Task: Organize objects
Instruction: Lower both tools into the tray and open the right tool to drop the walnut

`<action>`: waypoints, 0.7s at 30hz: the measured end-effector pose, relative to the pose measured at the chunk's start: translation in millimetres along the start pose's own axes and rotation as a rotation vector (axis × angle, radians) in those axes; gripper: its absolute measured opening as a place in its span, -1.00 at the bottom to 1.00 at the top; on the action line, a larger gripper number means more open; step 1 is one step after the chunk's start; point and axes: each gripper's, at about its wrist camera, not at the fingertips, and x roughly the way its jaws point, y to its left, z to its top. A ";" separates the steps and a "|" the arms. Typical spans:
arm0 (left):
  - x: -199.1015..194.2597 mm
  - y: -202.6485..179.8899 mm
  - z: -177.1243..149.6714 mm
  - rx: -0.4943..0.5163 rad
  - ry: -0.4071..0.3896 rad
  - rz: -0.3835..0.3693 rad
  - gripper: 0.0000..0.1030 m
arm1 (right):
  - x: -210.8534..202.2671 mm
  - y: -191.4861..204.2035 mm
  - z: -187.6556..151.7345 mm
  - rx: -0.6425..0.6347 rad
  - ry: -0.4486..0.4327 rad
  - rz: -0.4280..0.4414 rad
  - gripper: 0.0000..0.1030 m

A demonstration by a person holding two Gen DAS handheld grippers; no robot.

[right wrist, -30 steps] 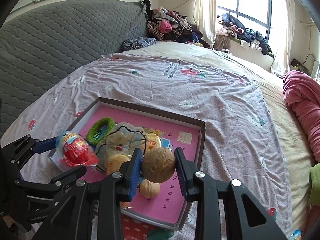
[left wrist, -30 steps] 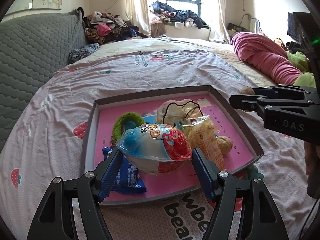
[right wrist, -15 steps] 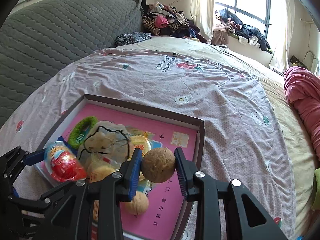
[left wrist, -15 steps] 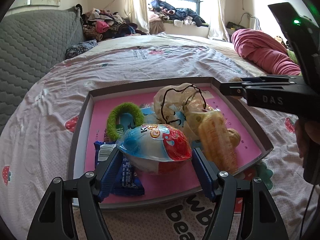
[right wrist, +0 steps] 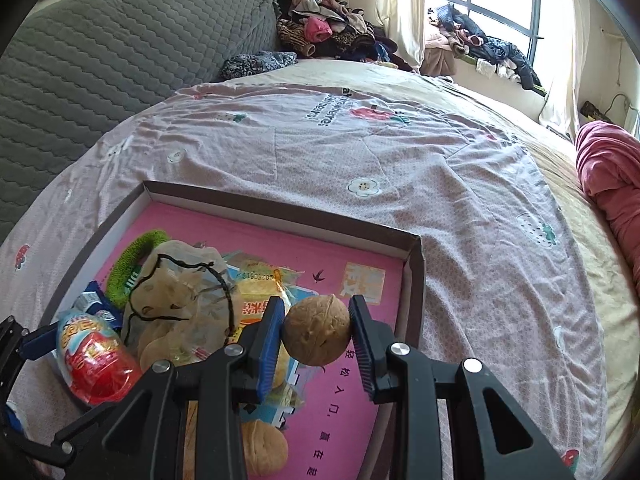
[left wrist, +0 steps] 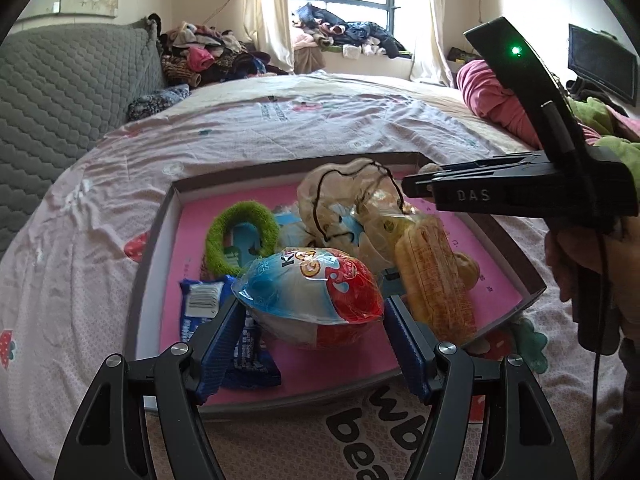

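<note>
Right gripper (right wrist: 317,338) clamping a round brown walnut (right wrist: 316,330), left gripper (left wrist: 310,312) clamping a red-blue-white plastic snack pouch (left wrist: 310,294), both hovering above the pink-floored cardboard tray (right wrist: 280,204). Most items sitting inside; these two awaiting release.

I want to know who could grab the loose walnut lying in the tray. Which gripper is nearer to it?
Right. The right gripper, shut on another walnut, hangs just above the loose walnut. The left gripper, holding a snack pack, sits across the tray.
</note>
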 end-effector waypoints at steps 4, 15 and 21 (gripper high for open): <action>2.3 0.8 -3.8 -0.013 -0.004 -0.019 0.41 | 7.5 0.4 -2.1 0.000 0.010 -0.004 -0.34; 2.6 2.0 -3.9 -0.033 -0.009 -0.027 0.42 | 14.1 -4.4 -1.6 0.027 0.017 -0.007 -0.34; 1.9 3.8 -3.9 -0.043 -0.009 -0.026 0.42 | 13.2 -1.4 -1.4 0.025 0.015 -0.012 -0.34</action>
